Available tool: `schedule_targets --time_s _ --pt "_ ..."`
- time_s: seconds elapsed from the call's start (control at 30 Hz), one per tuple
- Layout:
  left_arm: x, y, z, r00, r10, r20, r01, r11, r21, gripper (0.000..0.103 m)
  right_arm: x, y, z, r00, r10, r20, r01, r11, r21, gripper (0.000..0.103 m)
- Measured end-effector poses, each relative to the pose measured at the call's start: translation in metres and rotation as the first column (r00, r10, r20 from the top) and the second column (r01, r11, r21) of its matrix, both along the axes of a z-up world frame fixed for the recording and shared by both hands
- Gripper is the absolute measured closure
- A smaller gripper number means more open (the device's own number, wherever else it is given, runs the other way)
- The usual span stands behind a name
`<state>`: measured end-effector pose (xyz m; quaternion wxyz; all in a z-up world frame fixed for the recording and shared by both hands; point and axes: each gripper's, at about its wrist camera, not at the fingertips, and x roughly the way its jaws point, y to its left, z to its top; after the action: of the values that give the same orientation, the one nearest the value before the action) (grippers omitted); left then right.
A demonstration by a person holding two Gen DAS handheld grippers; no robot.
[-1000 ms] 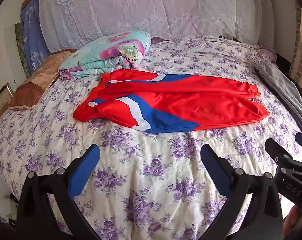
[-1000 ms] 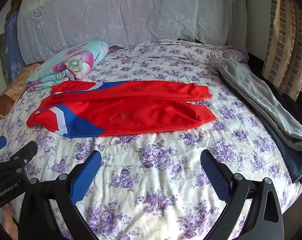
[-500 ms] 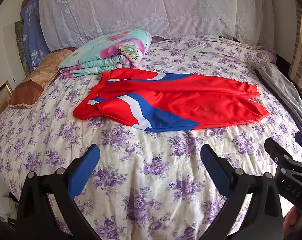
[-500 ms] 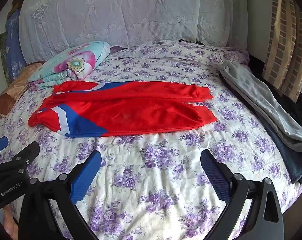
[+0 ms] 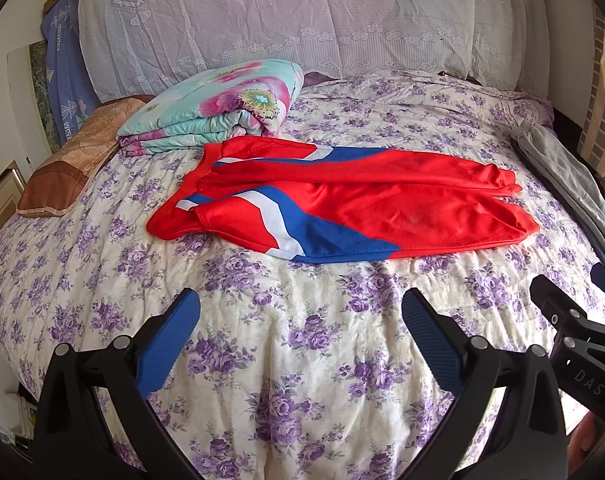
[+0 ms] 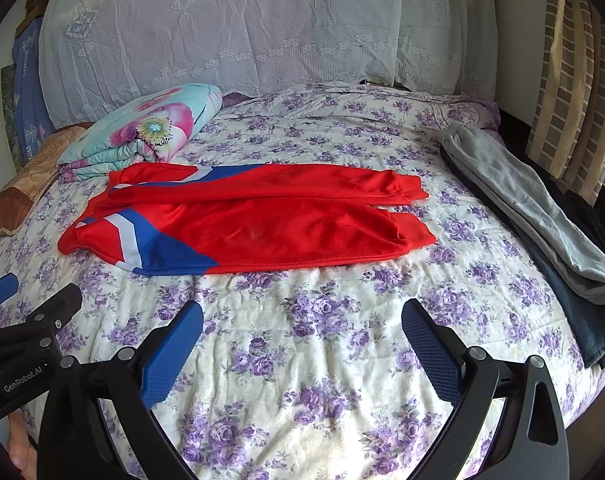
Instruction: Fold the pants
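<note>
Red pants (image 5: pixel 366 204) (image 6: pixel 262 220) with a blue and white stripe lie flat across the middle of the bed, waistband to the left, leg ends to the right. The two legs lie side by side, the far one partly over the near one. My left gripper (image 5: pixel 300 320) hovers open over the bedspread, short of the pants' near edge. My right gripper (image 6: pixel 302 330) is open too, also nearer than the pants and holding nothing. Each gripper shows at the other view's edge: the right gripper (image 5: pixel 574 320) and the left gripper (image 6: pixel 30 312).
The bed (image 5: pixel 302 360) has a purple-flowered spread. A folded floral quilt (image 5: pixel 218 108) (image 6: pixel 142 132) and a brown pillow (image 5: pixel 70 160) sit at the back left. Grey and dark garments (image 6: pixel 522 208) lie along the right edge. A lace-covered headboard (image 6: pixel 262 32) stands behind.
Both grippers have drifted slightly back and up from the bed; the pants appear a little lower in both views. Nothing was grasped and the pants have not moved.
</note>
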<state>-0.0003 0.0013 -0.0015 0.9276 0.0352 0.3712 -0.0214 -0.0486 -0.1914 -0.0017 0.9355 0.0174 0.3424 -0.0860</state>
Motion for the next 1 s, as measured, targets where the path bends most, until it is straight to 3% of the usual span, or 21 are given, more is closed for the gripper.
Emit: schedule_targets --time_s 1.0 --pt "-0.0013 0.0008 0.0001 1.0 -0.001 -0.003 0.001 1.0 0.0 0.005 -0.0008 0.0013 0.0025 1.0 0.002 0.002 -0.002 1.0 -0.003 0.003"
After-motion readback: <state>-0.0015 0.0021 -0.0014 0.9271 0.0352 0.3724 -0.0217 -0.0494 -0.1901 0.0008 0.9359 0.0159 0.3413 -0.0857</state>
